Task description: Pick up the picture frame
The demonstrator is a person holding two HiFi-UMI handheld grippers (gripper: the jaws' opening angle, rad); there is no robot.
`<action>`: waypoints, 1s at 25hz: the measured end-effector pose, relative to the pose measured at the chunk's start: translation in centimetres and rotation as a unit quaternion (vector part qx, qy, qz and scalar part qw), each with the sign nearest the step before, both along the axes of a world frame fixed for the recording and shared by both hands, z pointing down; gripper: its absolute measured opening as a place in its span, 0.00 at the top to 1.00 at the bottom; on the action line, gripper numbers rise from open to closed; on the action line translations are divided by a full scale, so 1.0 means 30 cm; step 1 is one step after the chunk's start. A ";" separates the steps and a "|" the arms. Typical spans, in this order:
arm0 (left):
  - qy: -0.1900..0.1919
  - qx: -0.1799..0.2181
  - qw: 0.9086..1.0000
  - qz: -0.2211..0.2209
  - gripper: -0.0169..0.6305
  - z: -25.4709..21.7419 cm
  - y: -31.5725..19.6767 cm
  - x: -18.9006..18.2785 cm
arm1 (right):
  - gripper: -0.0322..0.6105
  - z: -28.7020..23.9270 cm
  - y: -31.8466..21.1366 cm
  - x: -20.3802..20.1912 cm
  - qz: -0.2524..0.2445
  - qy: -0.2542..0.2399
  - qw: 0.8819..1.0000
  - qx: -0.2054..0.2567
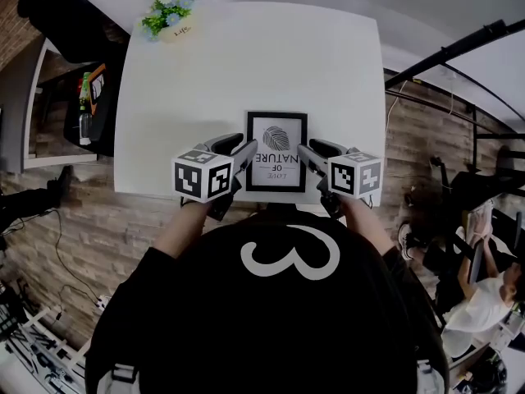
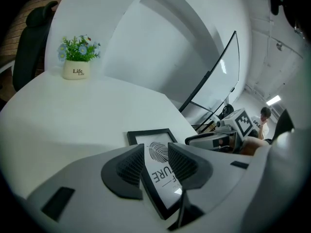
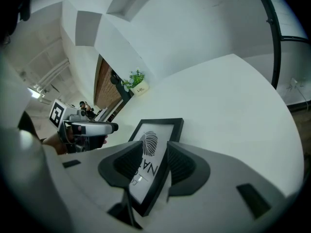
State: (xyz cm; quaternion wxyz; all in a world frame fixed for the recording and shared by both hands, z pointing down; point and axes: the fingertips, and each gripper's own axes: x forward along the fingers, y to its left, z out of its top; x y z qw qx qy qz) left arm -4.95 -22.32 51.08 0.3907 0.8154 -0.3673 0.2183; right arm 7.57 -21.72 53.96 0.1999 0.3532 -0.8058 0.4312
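Observation:
A black picture frame (image 1: 276, 151) with a fingerprint print lies flat near the front edge of the white table (image 1: 205, 72). My left gripper (image 1: 238, 148) stands at its left side, my right gripper (image 1: 316, 148) at its right side. In the left gripper view the frame (image 2: 148, 134) has its left edge between the jaws of that gripper (image 2: 156, 157), and the pads stand apart from it. In the right gripper view the frame (image 3: 158, 130) has its right edge between the spread jaws of that gripper (image 3: 154, 157). Neither gripper presses on it.
A small white pot of blue flowers (image 1: 170, 15) stands at the table's far left corner. A black chair (image 1: 66, 15) is beyond that corner, and a low shelf with bottles (image 1: 86, 105) is left of the table. A seated person (image 1: 492, 294) is at the right.

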 end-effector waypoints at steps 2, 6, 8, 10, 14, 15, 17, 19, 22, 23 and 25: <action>-0.005 -0.008 1.000 0.001 0.75 0.025 0.003 -0.002 | 0.71 0.016 0.004 0.003 -0.001 0.011 1.000 -0.002; -0.018 -0.024 1.000 0.003 0.74 0.078 0.011 -0.007 | 0.71 0.048 -0.001 0.007 -0.007 0.036 0.999 -0.001; -0.022 -0.031 0.999 0.000 0.74 0.101 0.011 -0.012 | 0.71 0.062 -0.004 0.005 -0.013 0.046 0.999 -0.003; -0.025 -0.035 0.999 -0.004 0.74 0.119 0.007 -0.013 | 0.71 0.075 -0.004 0.004 -0.016 0.052 0.999 -0.006; -0.035 -0.046 0.998 -0.013 0.74 0.158 0.003 -0.018 | 0.71 0.093 -0.005 0.004 -0.011 0.059 0.998 -0.010; -0.037 -0.051 0.998 -0.015 0.74 0.166 0.006 -0.020 | 0.71 0.098 -0.003 0.005 -0.010 0.063 0.998 -0.012; -0.039 -0.056 0.998 -0.017 0.74 0.179 0.009 -0.019 | 0.71 0.108 0.003 0.009 -0.011 0.070 0.997 -0.018; -0.043 -0.059 0.997 -0.017 0.74 0.189 0.012 -0.016 | 0.71 0.113 0.005 0.009 -0.011 0.074 0.997 -0.021; -0.045 -0.065 0.997 -0.015 0.74 0.204 0.017 -0.008 | 0.71 0.121 0.005 0.012 -0.008 0.078 0.997 -0.023; -0.048 -0.067 0.996 -0.016 0.74 0.209 0.018 -0.008 | 0.71 0.124 0.006 0.011 -0.008 0.079 0.997 -0.023; -0.053 -0.068 0.996 -0.020 0.75 0.217 0.017 -0.013 | 0.71 0.128 0.008 0.007 -0.008 0.080 0.997 -0.020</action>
